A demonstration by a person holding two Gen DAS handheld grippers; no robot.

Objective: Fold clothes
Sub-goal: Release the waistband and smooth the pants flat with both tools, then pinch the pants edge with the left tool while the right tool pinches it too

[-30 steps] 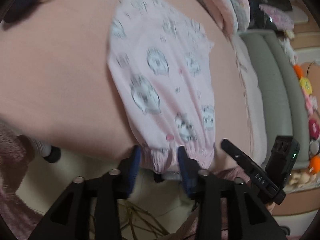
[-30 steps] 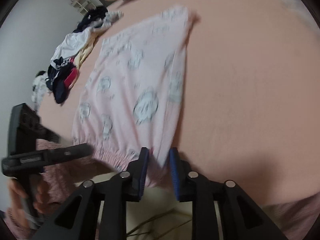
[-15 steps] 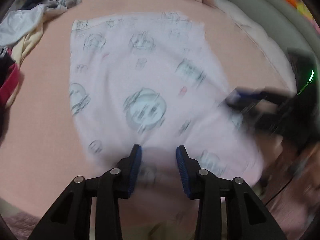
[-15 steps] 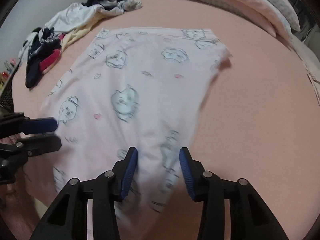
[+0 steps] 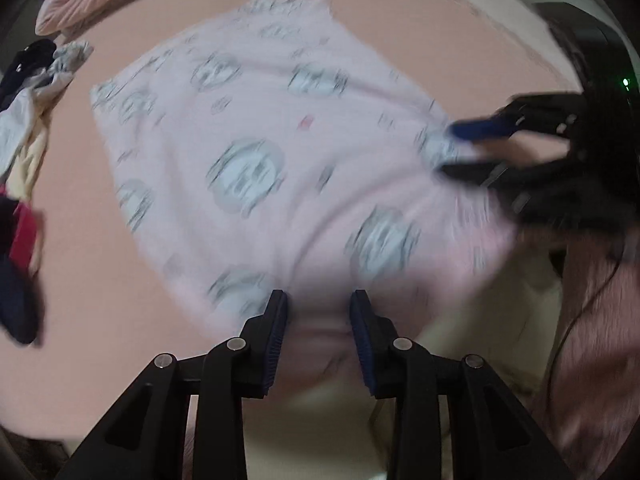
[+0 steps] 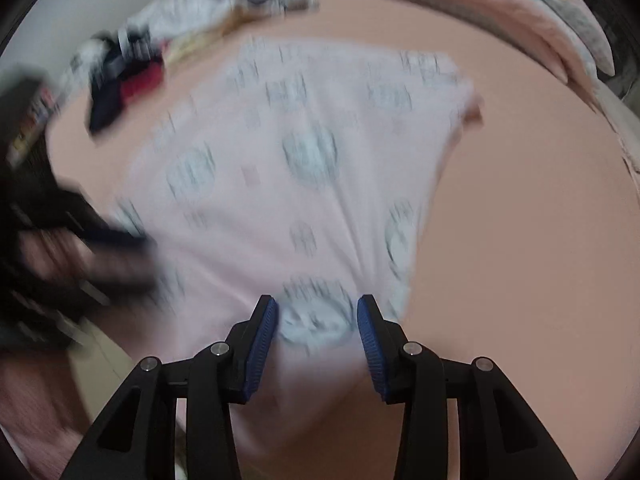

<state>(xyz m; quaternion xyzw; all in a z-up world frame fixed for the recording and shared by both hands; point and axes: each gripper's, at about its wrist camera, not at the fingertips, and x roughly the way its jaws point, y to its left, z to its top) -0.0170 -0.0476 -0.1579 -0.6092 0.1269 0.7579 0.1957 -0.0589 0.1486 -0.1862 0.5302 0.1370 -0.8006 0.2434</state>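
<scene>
Left hand-held gripper (image 5: 319,312) and right hand-held gripper (image 6: 317,320): jaws apart, gripping nothing I can see. Pink printed garment (image 5: 256,152) spread mid-frame on bed (image 5: 80,280); clothes pile (image 5: 24,120) at left edge. I judge: regrasp near hem, fold.

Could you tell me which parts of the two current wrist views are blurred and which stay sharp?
Left wrist view: the left gripper is crisp, while the pink garment and the right gripper at the right edge are smeared by motion. Right wrist view: the right gripper is sharp, but the garment's print, the clothes pile and the left gripper are streaked. Both views bend at the dark fisheye rim.
</scene>
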